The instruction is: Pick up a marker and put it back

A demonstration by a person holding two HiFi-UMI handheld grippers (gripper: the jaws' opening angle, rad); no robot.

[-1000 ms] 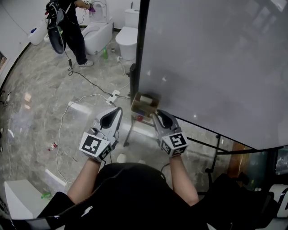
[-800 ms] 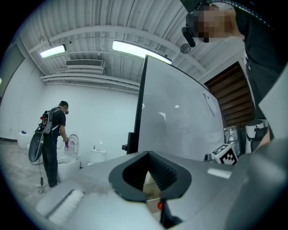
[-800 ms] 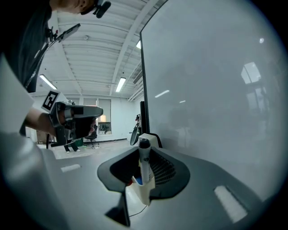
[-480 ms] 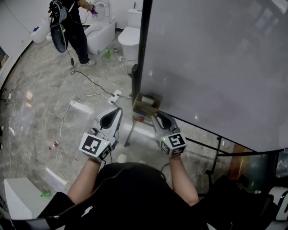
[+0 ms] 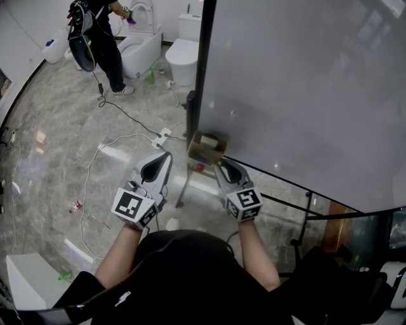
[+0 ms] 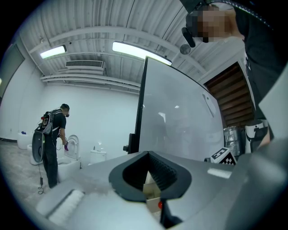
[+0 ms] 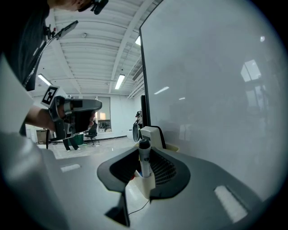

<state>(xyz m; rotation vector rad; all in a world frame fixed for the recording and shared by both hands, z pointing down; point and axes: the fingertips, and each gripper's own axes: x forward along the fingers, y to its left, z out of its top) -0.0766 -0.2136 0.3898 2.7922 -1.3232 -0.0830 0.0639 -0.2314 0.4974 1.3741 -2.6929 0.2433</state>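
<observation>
You're at the pick-up step; your right tool (image 5: 225, 166) has its jaws apart on either side of the white-barrelled, dark-capped marker (image 7: 143, 157), which stands upright in its pale holder (image 7: 146, 185) beside the grey whiteboard (image 7: 216, 90); next, close squarely on the barrel, then lift straight up; your left tool (image 5: 160, 162) is apart and empty.

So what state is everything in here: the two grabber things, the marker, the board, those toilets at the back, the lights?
left gripper: fingers open, empty.
right gripper: fingers open, one on each side of the marker, not closed on it.
marker: upright in its white holder.
whiteboard: upright, blank.
toilet by the whiteboard: lid down.
toilet by the person: lid raised; person standing.
ceiling lights: on.
</observation>
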